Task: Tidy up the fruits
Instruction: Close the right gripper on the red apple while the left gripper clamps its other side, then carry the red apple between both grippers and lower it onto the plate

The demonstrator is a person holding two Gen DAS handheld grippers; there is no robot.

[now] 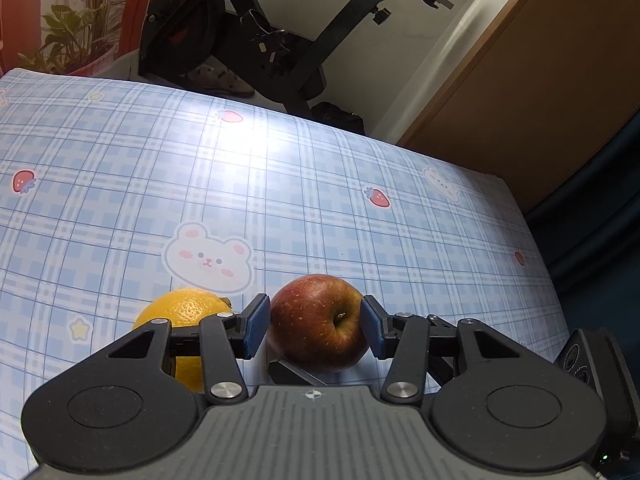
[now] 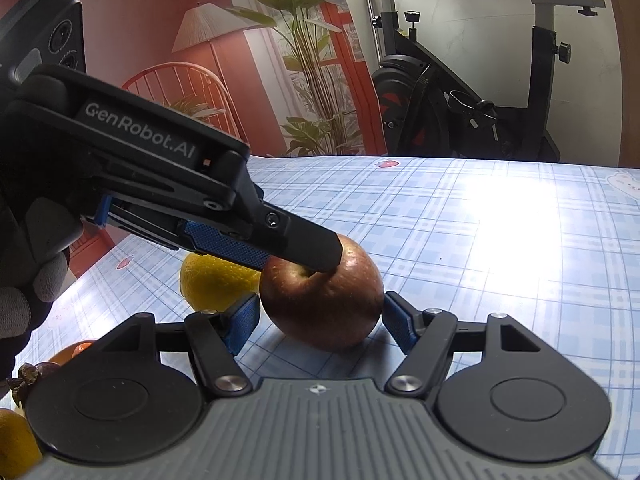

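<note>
Left wrist view: the left gripper [image 1: 316, 330] points down at a red apple [image 1: 320, 322] resting on a table [image 1: 120, 184] covered in a blue plaid cloth with bears and strawberries. Its blue pads [image 1: 254, 326] sit against the apple's two sides, so the fingers look clamped on the fruit, stem dimple facing the camera. A yellow-orange citrus fruit [image 1: 182, 312] lies just beside the apple on its left, near the table's front edge. An exercise bike [image 1: 248, 36] stands beyond the far edge. Right wrist view: the right gripper [image 2: 320, 322] reaches in low toward the same apple [image 2: 324, 300], its fingers [image 2: 242, 324] apart on either side, close to the skin but apparently not pressing. The left gripper [image 2: 304, 256], held by a gloved hand [image 2: 24, 272], comes down over the apple's top. The citrus [image 2: 212, 284] sits behind the apple, and more fruit [image 2: 12, 444] lies at the table's near left corner. Judged from this, the apple is being picked up or handed over; one gripper should keep a firm, centred hold while the other stays clear, and the lift should go straight up so the citrus is not nudged.
</note>
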